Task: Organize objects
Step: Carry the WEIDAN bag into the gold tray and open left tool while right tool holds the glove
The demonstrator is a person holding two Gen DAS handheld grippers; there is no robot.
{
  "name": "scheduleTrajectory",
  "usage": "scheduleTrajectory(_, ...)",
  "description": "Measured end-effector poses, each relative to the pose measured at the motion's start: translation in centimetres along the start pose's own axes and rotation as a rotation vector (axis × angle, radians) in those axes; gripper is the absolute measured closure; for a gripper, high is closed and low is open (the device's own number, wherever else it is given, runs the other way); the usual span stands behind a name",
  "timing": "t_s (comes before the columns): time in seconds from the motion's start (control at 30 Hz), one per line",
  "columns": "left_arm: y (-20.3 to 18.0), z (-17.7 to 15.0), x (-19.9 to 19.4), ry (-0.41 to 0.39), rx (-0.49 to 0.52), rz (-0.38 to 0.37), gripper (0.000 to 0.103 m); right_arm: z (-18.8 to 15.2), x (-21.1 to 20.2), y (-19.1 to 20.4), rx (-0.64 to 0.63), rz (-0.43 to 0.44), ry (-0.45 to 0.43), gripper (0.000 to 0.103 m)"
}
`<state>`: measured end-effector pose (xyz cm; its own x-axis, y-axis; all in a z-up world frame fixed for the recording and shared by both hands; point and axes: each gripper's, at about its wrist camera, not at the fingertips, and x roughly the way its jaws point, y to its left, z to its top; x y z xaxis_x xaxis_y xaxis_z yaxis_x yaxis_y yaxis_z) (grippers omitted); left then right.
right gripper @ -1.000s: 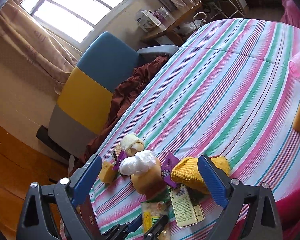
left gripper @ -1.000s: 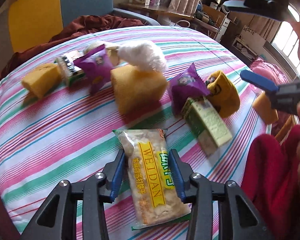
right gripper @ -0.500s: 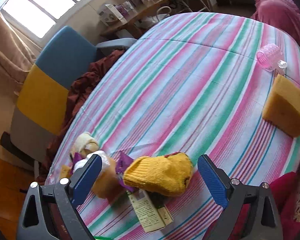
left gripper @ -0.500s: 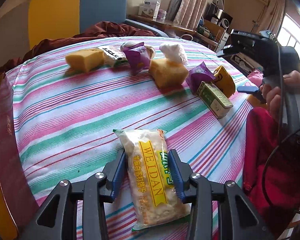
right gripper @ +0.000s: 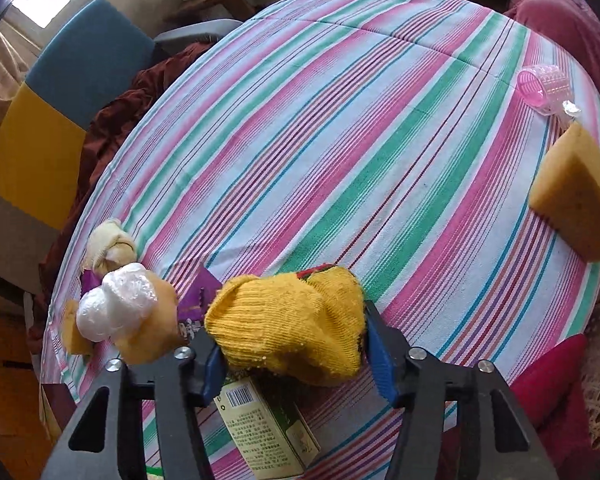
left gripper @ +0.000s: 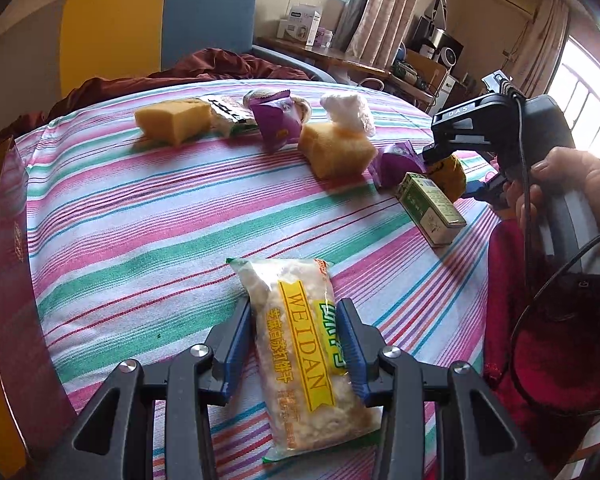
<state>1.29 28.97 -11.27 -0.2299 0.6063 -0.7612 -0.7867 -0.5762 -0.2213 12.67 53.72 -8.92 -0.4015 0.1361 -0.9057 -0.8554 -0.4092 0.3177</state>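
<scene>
Left wrist view: left gripper (left gripper: 296,346) clamped on the cracker packet (left gripper: 306,354) — clear crinkly film, yellow "WEIDAN" band. The packet's near end runs down between the gripper arms; whether it rests on the striped bedspread (left gripper: 148,216) or is lifted — can't tell. Far row: yellow sponge block (left gripper: 174,120), a half-hidden striped wrapper behind it, purple snack pouch (left gripper: 277,120), second sponge (left gripper: 336,152) with a white plastic wad (left gripper: 348,114) on top, another purple pouch (left gripper: 394,160) partly covered, green carton (left gripper: 430,208) lying flat. Right gripper body blocks most of the yellow knit sock (left gripper: 454,174). A dark red box wall (left gripper: 8,280) is cut off at the left edge. Open bedspread between the packet and the row.

Right wrist view: right gripper (right gripper: 292,346) has its blue pads either side of the knit sock (right gripper: 292,328), ribbed and bunched; the left pad touches, contact on the right is unclear, so grip state can't be told. Green carton (right gripper: 260,428) sits under the sock, barcode showing. Sponge wedge (right gripper: 576,200) and pink ribbed roller (right gripper: 544,88) lie near the right edge. Wide bare stripe area ahead.
</scene>
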Motion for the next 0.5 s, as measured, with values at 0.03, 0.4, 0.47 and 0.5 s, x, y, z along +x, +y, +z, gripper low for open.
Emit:
scheduleTrajectory(0.03, 0.0, 0.0, 0.0, -0.004, 0.005, 0.001, 0.06, 0.0, -0.1, 0.0, -0.005, -0.001, -0.008, 0.049)
scheduleTrajectory(0.4, 0.0, -0.3, -1.5, 0.001, -0.002, -0.008, 0.068, -0.3, 0.1, 1.0, -0.097, -0.067, -0.024, 0.052)
scheduleTrajectory(0.47, 0.0, -0.5, -2.7, -0.018, 0.006, -0.007, 0.068, -0.4, 0.0, 1.0, -0.101, -0.068, -0.026, 0.052)
scheduleTrajectory(0.5, 0.0, -0.6, -3.2, -0.023, 0.005, -0.011, 0.068, -0.4, 0.0, 0.9, -0.104, -0.069, -0.026, 0.052)
